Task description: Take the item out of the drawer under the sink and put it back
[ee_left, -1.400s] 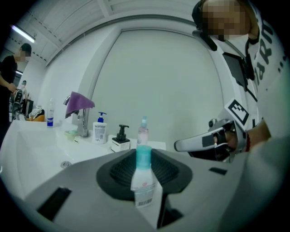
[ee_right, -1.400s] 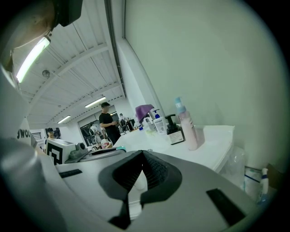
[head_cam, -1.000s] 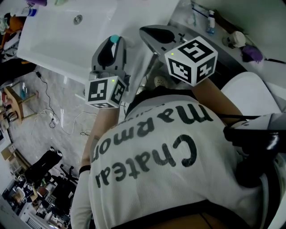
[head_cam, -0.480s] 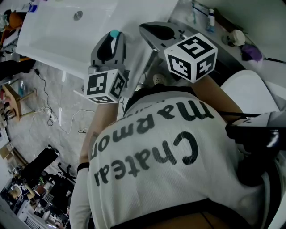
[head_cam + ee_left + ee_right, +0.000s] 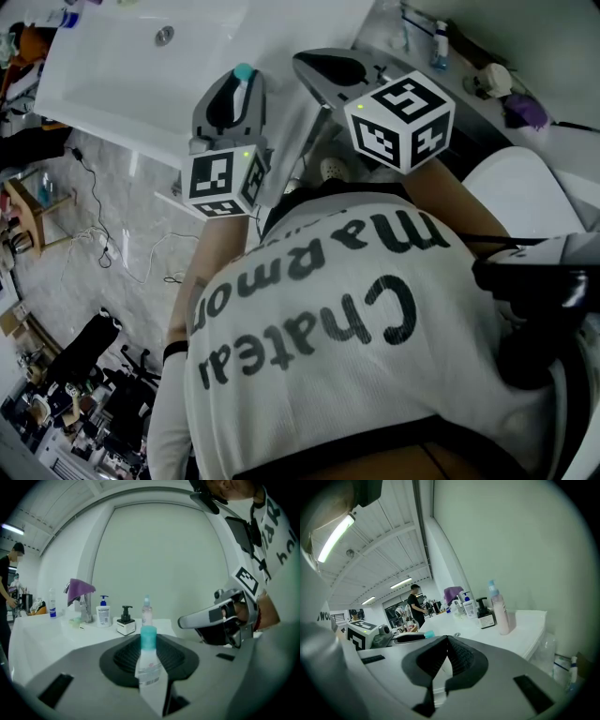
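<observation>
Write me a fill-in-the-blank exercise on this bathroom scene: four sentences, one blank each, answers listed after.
1. The left gripper is shut on a white bottle whose cap is ____.
2. A ____ cloth hangs over the faucet.
3. In the right gripper view, the tall bottle standing on the counter is ____.
4. The right gripper has its jaws together and holds ____.

Missing words: teal; purple; pink; nothing.
</observation>
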Demonstrator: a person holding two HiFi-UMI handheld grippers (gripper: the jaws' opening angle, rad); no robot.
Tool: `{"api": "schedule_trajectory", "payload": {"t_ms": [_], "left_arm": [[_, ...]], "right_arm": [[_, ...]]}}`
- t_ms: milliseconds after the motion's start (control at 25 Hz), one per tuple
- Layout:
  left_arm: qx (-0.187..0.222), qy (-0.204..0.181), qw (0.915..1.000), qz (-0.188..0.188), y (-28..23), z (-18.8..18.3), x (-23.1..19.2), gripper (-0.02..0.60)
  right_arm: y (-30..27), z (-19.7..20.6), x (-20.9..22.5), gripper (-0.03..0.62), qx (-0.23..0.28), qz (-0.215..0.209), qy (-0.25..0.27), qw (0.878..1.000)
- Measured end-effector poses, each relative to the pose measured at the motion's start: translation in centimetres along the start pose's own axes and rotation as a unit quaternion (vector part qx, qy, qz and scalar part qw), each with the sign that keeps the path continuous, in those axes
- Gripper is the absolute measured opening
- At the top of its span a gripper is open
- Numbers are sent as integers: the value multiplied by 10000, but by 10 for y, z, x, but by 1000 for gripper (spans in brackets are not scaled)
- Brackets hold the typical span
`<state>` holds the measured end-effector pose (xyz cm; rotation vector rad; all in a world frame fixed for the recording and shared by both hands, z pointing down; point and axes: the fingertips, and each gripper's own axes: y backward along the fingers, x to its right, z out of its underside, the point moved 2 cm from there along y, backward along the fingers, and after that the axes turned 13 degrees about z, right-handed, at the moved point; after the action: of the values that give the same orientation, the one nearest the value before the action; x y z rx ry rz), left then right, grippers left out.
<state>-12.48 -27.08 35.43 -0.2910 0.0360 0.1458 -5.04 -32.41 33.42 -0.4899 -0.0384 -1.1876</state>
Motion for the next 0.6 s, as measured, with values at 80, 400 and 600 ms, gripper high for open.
{"api": "schedule_trajectory", "payload": {"t_ms": [80, 400, 600], "left_arm": [[12, 26, 10000, 20, 0, 0, 0, 98], [-54, 42, 9999, 97, -1, 1, 3, 98], [-234, -97, 9996, 112, -2, 2, 7, 109]], "right_arm": [[0, 0, 0, 11, 5, -7, 6, 10000], [-2, 1, -1, 11, -10, -54, 25, 10000], [-4, 1, -2, 11, -29, -93, 35, 9999]]}}
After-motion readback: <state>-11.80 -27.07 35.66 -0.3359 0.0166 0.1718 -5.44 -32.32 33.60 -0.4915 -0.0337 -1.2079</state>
